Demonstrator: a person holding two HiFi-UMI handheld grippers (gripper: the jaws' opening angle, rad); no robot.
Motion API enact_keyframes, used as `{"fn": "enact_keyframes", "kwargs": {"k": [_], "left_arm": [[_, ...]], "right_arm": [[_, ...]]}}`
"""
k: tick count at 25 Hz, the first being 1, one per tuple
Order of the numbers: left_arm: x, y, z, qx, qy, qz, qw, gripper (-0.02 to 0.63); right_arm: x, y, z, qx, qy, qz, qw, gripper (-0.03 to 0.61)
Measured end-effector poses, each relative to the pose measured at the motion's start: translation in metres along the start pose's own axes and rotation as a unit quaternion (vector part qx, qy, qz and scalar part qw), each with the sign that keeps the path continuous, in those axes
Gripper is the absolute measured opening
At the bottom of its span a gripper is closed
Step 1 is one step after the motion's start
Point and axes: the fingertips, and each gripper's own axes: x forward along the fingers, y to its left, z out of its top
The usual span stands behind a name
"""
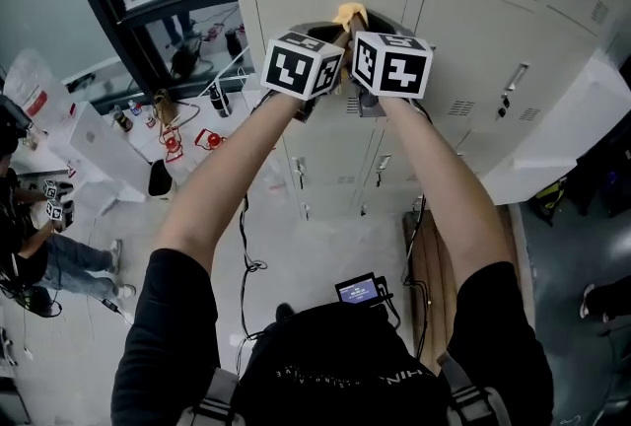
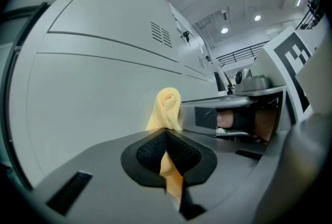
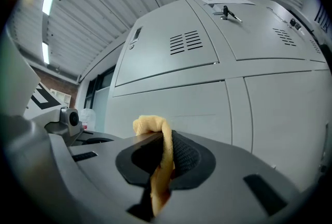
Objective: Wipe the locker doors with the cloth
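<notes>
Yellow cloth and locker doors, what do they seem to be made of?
The yellow cloth looks like soft, fuzzy fabric, perhaps microfibre: it folds limply between the jaws. The locker doors look like painted sheet metal, pale grey and smooth, with punched vent slots.

The locker doors (image 3: pixel 171 98) look like sheet metal under a smooth, pale grey paint with a dull satin sheen; the cloth (image 2: pixel 167 106) is a soft yellow fabric with a fine fuzzy nap, creased where it is pinched. The left gripper (image 2: pixel 167 132) and the right gripper (image 3: pixel 165 137) have smooth, matt grey plastic shells; their black pads (image 3: pixel 185 154) carry a rough, woven-looking grid texture; the marker cubes (image 1: pixel 302 64) are matt white with flat black print.
</notes>
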Motion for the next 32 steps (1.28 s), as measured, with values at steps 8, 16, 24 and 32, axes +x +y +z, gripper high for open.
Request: {"fn": "enact_keyframes", "kwargs": {"k": [8,16,24,32], "left_arm": [[0.036,-0.035,0.009,0.005,-0.001,-0.019,0.9998,0.02],[0.057,-0.059,0.013,0.01,0.001,-0.029,0.9995,0.02],[0.066,-0.068,0.014,0.007,0.001,-0.034,0.9994,0.02],[0.066,-0.07,0.015,0.004,0.0,-0.037,0.9993,0.02]], "right_arm": [[-0.018,-0.048,0.0,0.0,-0.001,-0.019,1.0,0.051],[-0.031,-0.078,0.001,0.0,-0.003,-0.031,1.0,0.051],[-0.035,-0.089,0.0,0.002,-0.005,-0.032,0.999,0.051],[-0.041,-0.093,0.001,-0.001,0.002,-0.045,0.999,0.051]]}}
